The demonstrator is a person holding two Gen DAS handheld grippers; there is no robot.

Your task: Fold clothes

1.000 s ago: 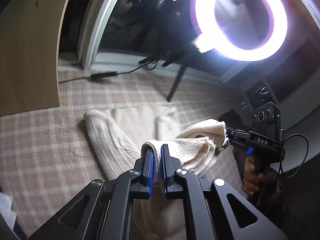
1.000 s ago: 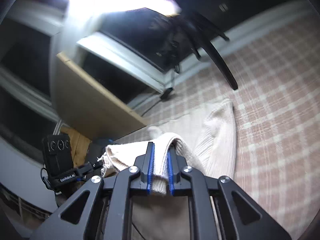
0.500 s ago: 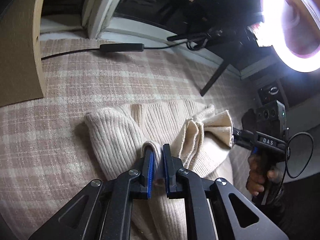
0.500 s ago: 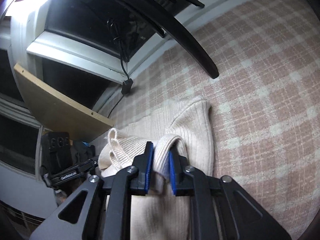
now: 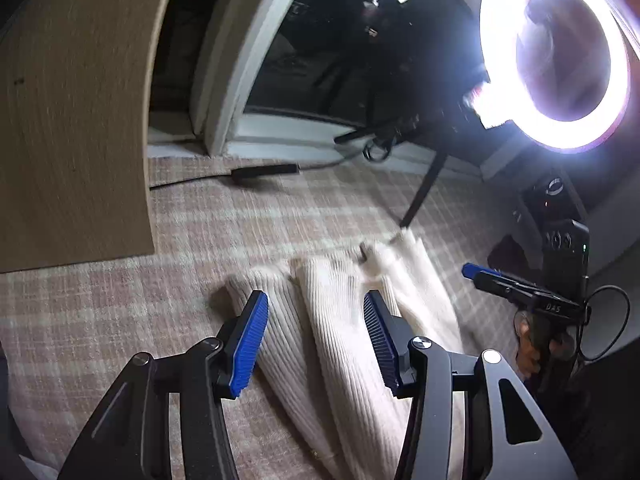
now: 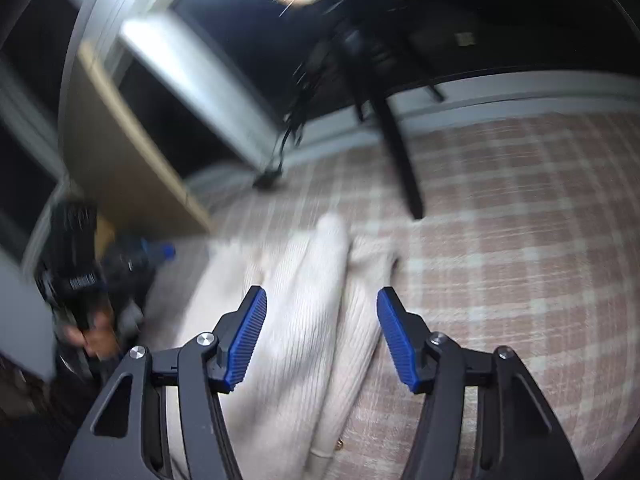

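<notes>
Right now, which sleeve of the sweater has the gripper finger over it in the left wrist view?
The outer ribbed sleeve: the left gripper finger's blue pad overlaps its edge. The sleeve beside it shows in the open gap.

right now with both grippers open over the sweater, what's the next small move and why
Probably lower the left gripper and pinch the near ribbed fold of the cream sweater. Both grippers stand open and hold nothing, the right gripper included, and the sweater lies bunched in uneven ridges on the plaid cover, so the fold looks unfinished.
</notes>
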